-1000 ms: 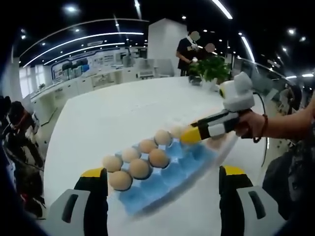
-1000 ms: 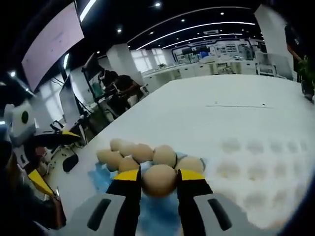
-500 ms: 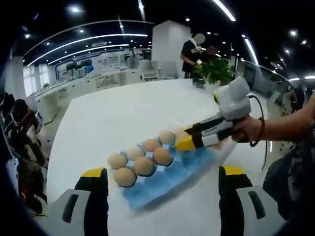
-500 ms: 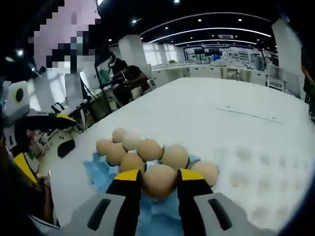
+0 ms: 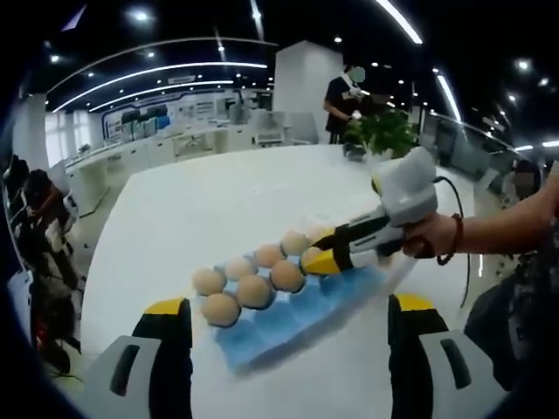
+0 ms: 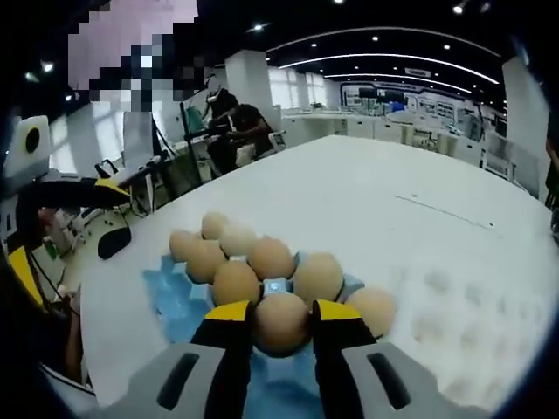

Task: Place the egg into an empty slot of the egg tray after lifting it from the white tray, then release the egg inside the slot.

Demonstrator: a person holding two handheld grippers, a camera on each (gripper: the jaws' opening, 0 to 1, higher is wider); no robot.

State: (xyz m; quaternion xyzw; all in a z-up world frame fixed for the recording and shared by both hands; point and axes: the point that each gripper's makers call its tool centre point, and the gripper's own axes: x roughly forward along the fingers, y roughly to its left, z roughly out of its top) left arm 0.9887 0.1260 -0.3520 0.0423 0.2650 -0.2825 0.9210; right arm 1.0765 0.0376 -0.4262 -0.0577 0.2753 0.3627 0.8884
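Blue egg tray [image 5: 288, 319] sits ahead of the left claw [image 5: 288, 336], whose jaws stand wide apart with nothing between them. Further right, the right claw [image 6: 282, 321] pinches a brown egg [image 6: 281, 321] just above the tray, behind six seated eggs [image 6: 249, 257].

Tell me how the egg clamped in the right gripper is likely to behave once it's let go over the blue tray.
The egg is round and smooth, so it would probably roll if dropped outside a cup. Its shell is likely brittle, so the right gripper should squeeze lightly. The blue egg tray has moulded cups, which should seat it.
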